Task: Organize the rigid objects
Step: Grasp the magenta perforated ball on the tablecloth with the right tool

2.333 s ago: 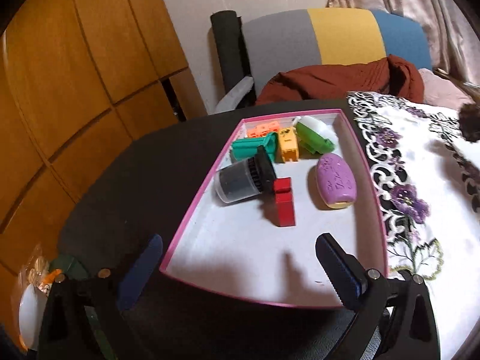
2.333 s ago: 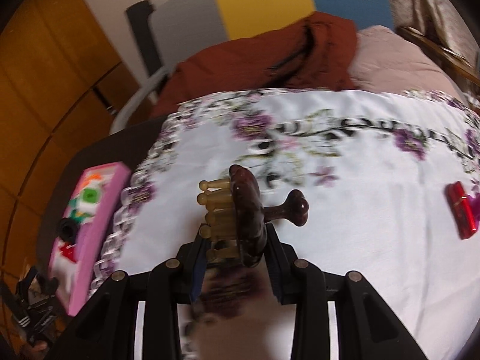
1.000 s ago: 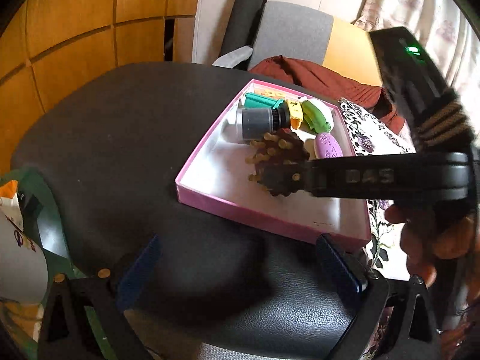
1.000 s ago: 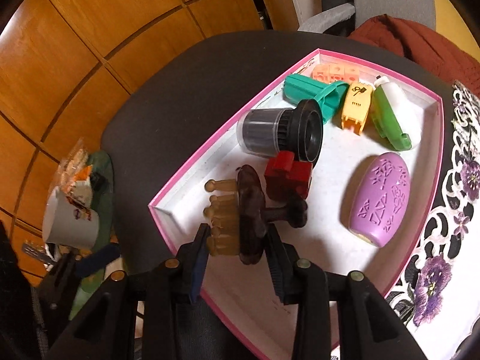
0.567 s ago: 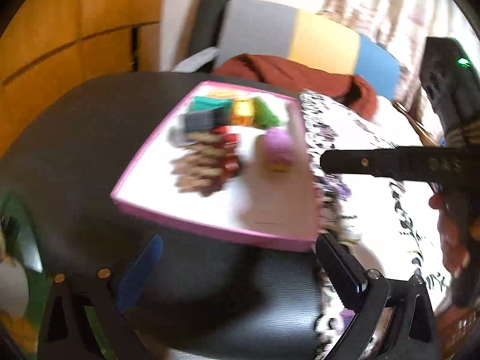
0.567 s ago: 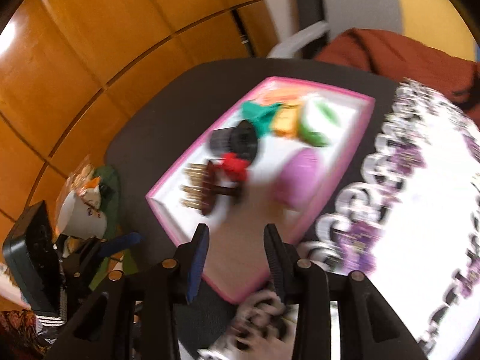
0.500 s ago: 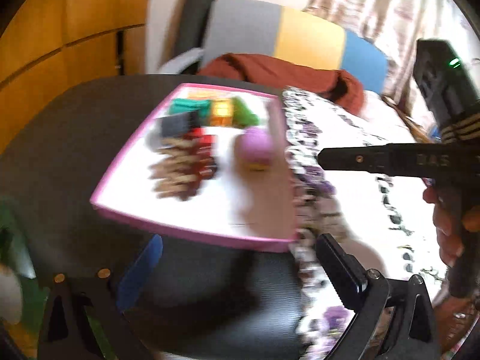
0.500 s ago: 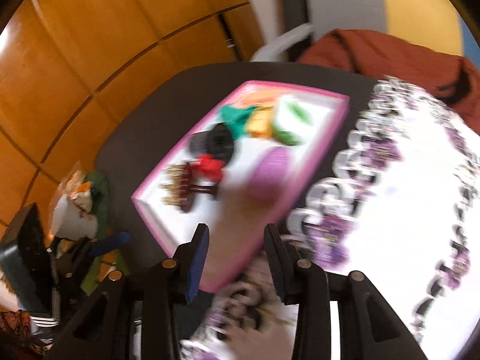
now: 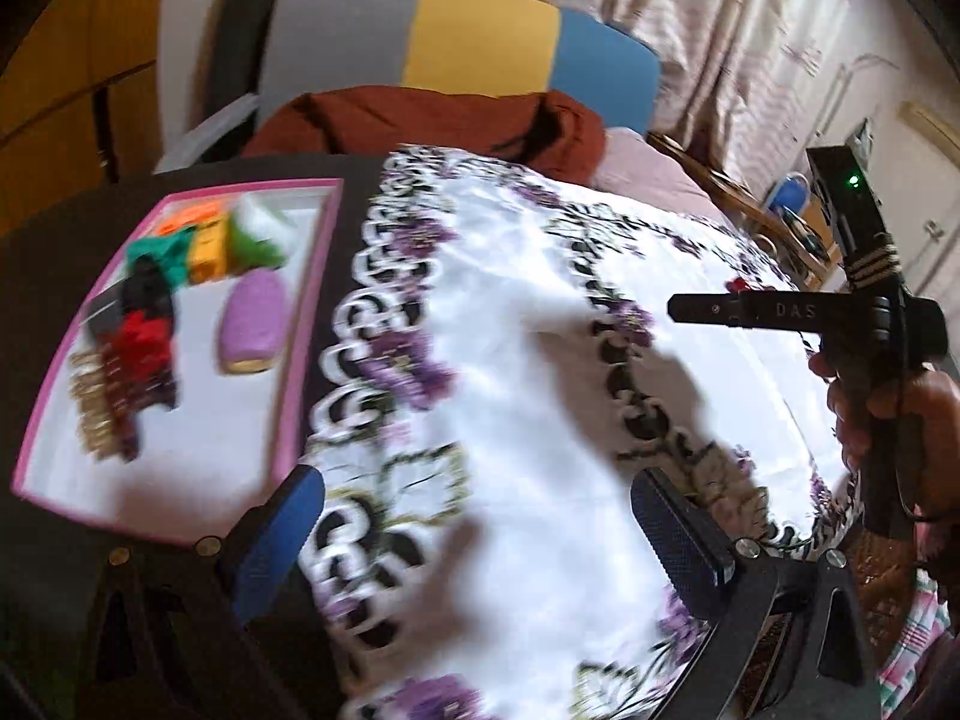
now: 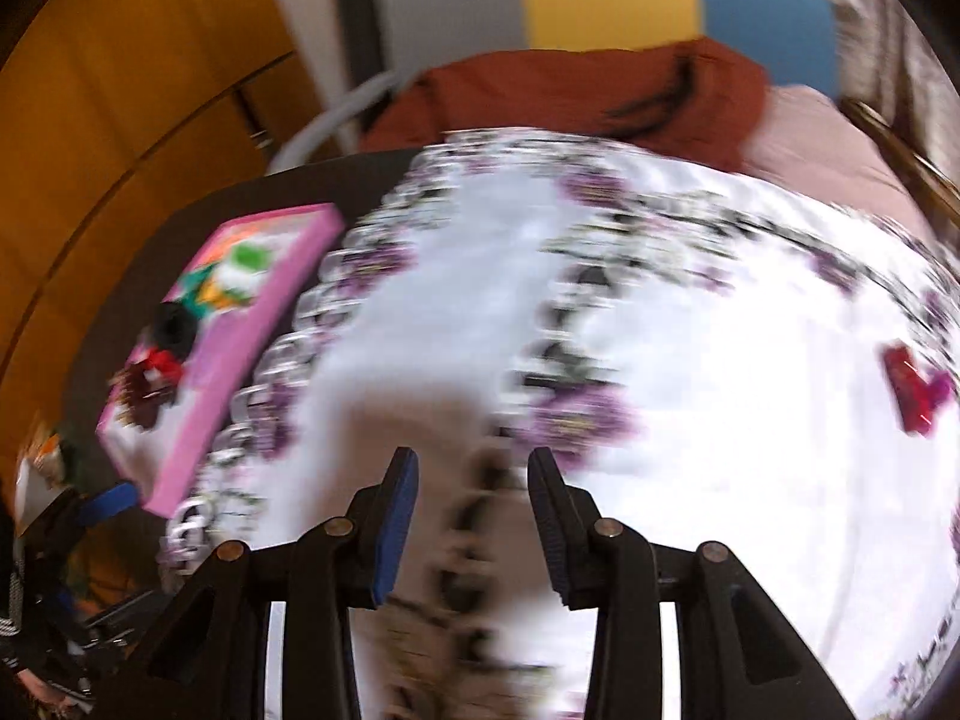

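Brush: the brown massage brush [image 9: 108, 402] lies inside the pink tray [image 9: 303, 330], at its near end, beside a red block [image 9: 141, 342].
Tray: on the dark tabletop [image 9: 54, 228], just beside the floral cloth [image 9: 540, 420].
Right tool [image 10: 474, 516]: fingers parted, nothing between them, above the cloth.
Left tool [image 9: 480, 534]: spread wide, empty.
Red clip [image 10: 909, 387]: on the cloth, well apart from the tray.

Wood-panelled wall [image 10: 138, 108] is seen at left, pale curtains [image 9: 738, 42] at right. A chair back [image 9: 474, 42] striped grey, yellow and blue is draped with a rust-brown cloth [image 9: 432, 126]. Black tabletop [image 9: 66, 222] is partly covered by a white tablecloth [image 9: 540, 372] with purple flowers.
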Action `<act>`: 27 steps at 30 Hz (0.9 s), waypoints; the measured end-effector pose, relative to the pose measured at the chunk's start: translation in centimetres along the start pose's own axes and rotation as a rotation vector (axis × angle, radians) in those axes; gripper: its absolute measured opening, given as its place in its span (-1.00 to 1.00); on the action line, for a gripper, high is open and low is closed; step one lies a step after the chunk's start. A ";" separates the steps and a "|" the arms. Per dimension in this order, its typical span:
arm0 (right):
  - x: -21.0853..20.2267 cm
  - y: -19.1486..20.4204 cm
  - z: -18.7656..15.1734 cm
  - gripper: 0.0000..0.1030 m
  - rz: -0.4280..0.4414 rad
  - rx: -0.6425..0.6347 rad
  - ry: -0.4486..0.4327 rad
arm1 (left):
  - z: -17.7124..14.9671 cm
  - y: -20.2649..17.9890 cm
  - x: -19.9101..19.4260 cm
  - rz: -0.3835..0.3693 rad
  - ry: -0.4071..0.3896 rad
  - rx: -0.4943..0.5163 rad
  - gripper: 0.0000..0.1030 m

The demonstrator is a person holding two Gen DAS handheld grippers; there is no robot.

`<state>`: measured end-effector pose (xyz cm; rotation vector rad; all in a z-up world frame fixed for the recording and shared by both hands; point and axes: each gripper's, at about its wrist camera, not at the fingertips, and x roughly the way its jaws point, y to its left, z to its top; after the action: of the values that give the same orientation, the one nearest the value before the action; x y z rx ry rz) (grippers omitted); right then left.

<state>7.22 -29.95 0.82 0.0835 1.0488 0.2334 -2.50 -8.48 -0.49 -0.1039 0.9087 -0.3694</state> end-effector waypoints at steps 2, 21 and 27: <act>-0.6 -3.1 0.1 -0.27 -0.052 0.041 -0.013 | 0.6 -1.3 0.8 -0.035 0.019 0.020 1.00; 1.2 -23.9 4.9 -0.22 -0.419 0.155 -0.061 | 2.1 -8.1 5.3 -0.073 0.123 0.119 1.00; 1.3 -22.3 4.0 -0.21 -0.278 0.117 -0.027 | 2.3 -9.4 6.4 -0.096 0.157 0.096 1.00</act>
<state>14.65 -51.17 -2.34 0.0457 1.0337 -0.0809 0.35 -19.66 -1.66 -0.0311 1.0413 -0.5152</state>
